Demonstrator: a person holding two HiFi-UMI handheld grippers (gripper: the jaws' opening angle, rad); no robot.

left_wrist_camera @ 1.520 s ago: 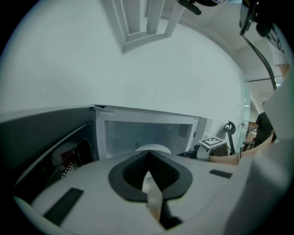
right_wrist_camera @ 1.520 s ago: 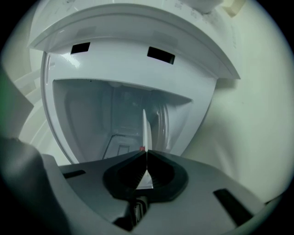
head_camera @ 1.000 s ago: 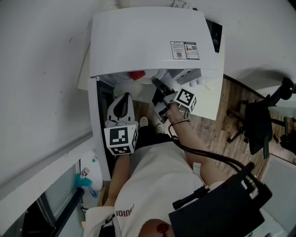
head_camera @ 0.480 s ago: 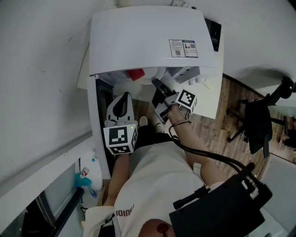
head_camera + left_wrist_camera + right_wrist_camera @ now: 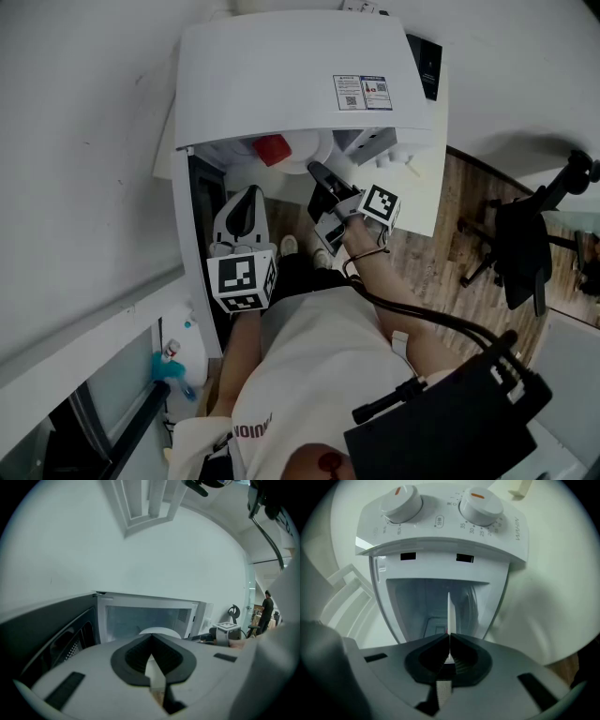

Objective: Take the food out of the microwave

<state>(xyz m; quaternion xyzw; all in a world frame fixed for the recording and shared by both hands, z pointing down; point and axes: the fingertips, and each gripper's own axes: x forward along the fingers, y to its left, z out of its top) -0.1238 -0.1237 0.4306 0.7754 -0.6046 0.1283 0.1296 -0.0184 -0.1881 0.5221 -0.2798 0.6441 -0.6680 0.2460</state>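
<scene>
- The white microwave point(image 5: 291, 75) took up the top of our head view, seen from above. Compared with a second before, it had only slid a touch up and left in the picture.
- Its dark door point(image 5: 200, 234) hung wide open on the left, right alongside our left gripper.
- An office chair point(image 5: 525, 244) stood off to the right on the wooden floor point(image 5: 441, 262), well apart from the action.
- The white plate point(image 5: 314, 150) sat at the mouth of the cavity. A bit more of it poked out from under the microwave's top edge than a second ago.
- Our right gripper point(image 5: 317, 173) reached level into the opening, its jaws pinched tight on the plate's thin rim. The panel with the two knobs point(image 5: 401, 501) was close beside it.
- Our left gripper point(image 5: 251, 194) hung by the open door in the same spot as before, aimed at the cavity. Its jaws were together with nothing in them.
- The red food point(image 5: 273, 148) showed at the plate's left side, still inside the microwave but more visible than before. We couldn't tell exactly how it sat on the plate.
</scene>
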